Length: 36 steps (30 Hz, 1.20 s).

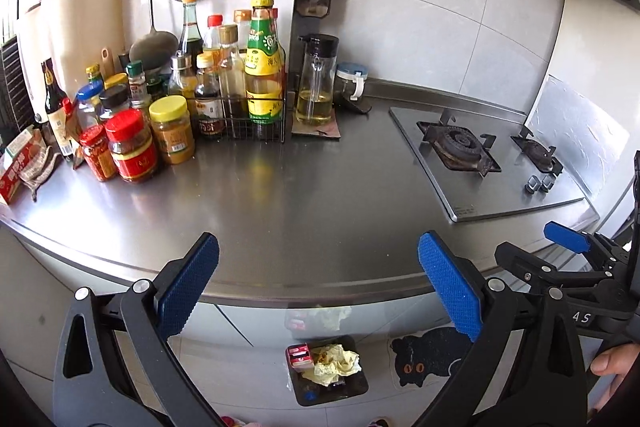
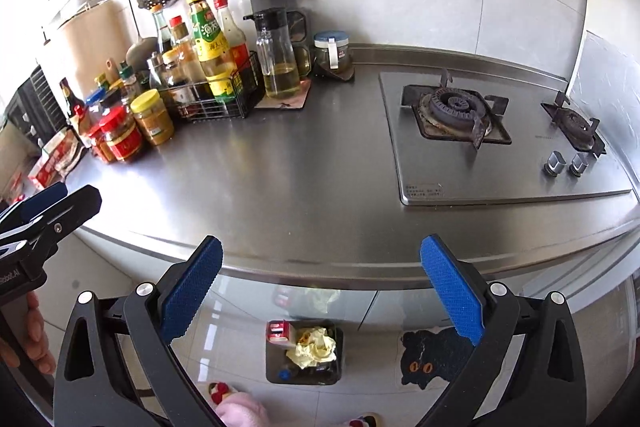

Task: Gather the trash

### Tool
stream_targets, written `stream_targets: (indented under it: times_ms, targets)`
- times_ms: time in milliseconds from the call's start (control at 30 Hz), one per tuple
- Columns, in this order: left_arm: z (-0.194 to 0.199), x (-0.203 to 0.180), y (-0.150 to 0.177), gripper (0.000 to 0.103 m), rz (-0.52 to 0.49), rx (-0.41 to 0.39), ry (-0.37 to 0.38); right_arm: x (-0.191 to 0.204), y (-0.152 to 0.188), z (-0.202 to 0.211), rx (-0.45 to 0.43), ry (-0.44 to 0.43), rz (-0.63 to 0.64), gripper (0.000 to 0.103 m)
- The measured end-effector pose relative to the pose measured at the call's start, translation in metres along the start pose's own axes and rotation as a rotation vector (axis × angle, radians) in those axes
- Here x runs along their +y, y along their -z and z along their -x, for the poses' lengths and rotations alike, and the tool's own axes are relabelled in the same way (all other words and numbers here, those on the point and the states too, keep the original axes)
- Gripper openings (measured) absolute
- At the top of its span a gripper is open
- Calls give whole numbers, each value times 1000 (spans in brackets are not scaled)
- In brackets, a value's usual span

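Tongs, left (image 1: 318,273) and right (image 2: 320,275), are gaping empty; tabletop (image 2: 304,187) edge is partly hiding the floor bin (image 2: 276,367) holding crumpled paper (image 2: 316,347).

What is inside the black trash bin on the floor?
The black trash bin holds crumpled yellow paper, a red and white carton and a blue cap. What lies beneath the paper is covered.

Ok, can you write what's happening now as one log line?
left hand-held gripper: open, empty | right hand-held gripper: open, empty | trash bin: on floor, holds crumpled paper
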State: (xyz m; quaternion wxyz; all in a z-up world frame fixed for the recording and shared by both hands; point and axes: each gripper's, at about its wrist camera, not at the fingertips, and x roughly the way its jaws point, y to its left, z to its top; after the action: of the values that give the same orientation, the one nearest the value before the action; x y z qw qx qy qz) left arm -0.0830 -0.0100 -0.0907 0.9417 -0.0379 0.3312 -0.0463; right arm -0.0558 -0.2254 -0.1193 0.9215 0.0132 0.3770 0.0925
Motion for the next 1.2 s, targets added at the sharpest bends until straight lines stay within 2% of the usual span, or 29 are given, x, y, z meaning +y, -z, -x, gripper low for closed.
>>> stream_targets:
  times_ms: [300,700,1200]
  targets:
    - [31,-5,-25,95,-4,-74,-24,10,-27,31,-69,4,20,100]
    - [37,-8,-38,95,-8,-98,-46,18,-42,42,-97,27,34,100]
    - [27,-1,-48,95,-8,-80,-58,15,-56,34,-89,68,33,100]
